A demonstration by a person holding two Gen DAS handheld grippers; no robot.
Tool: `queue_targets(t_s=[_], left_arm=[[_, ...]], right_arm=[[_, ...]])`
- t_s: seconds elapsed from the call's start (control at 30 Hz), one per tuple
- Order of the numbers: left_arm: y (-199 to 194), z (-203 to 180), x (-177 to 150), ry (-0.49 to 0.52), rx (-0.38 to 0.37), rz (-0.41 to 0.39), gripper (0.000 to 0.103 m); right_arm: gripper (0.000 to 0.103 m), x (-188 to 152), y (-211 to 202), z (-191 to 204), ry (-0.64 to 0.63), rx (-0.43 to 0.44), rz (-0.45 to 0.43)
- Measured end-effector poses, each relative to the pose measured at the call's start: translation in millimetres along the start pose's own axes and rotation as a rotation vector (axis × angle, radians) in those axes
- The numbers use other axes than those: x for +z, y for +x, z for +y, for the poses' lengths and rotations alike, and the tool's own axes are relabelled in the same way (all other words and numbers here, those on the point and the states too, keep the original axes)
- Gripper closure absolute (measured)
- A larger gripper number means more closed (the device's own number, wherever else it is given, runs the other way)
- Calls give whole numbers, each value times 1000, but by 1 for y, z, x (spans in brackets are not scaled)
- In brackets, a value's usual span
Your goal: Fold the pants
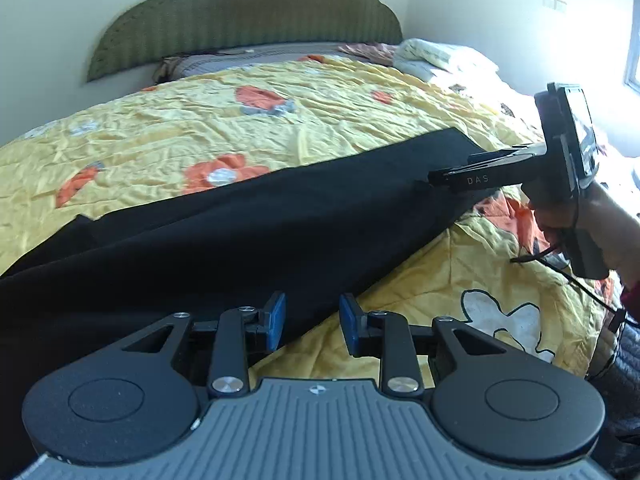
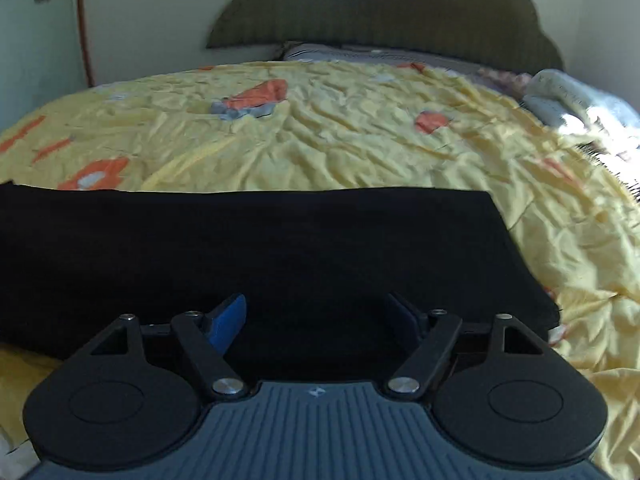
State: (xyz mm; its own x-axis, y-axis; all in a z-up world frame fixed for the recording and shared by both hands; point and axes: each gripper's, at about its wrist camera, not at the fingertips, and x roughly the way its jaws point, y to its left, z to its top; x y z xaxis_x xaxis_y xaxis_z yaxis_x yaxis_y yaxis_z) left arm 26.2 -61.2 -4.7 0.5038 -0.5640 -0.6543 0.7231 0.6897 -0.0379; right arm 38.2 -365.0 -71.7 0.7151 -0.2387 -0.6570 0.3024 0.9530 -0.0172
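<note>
Black pants [image 1: 248,224] lie stretched out flat across a yellow flowered bedspread [image 1: 280,120]. My left gripper [image 1: 312,326] is open, its blue pads straddling the near edge of the pants, nothing held. My right gripper [image 2: 320,320] is open wide, low over the pants [image 2: 260,248] near their right end. The right gripper also shows in the left wrist view [image 1: 434,179], held by a hand, its tip at the pants' far right end.
A green padded headboard [image 1: 248,12] stands at the back wall. Pillows and folded bedding [image 1: 444,56] lie at the bed's far right. A window gives bright light at the right. Bare bedspread [image 2: 340,140] lies beyond the pants.
</note>
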Motion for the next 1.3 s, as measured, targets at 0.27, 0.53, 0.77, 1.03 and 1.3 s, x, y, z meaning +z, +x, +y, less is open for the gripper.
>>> queue_targets(t_s=[0.27, 0.53, 0.77, 1.03, 1.3], left_arm=[[-109, 128, -38, -525, 488, -114, 59], [-183, 233, -97, -1041, 610, -182, 60], [-180, 245, -114, -1168, 430, -221, 60], [-166, 258, -119, -1240, 325, -256, 50], [-169, 257, -126, -1290, 252, -286, 43]], right_arm=[[37, 35, -57, 211, -409, 591, -278], [58, -8, -110, 419, -890, 919, -425], [70, -31, -94, 484, -1055, 825, -432], [82, -15, -91, 477, -913, 867, -380], [82, -1, -81, 470, -770, 923, -298]])
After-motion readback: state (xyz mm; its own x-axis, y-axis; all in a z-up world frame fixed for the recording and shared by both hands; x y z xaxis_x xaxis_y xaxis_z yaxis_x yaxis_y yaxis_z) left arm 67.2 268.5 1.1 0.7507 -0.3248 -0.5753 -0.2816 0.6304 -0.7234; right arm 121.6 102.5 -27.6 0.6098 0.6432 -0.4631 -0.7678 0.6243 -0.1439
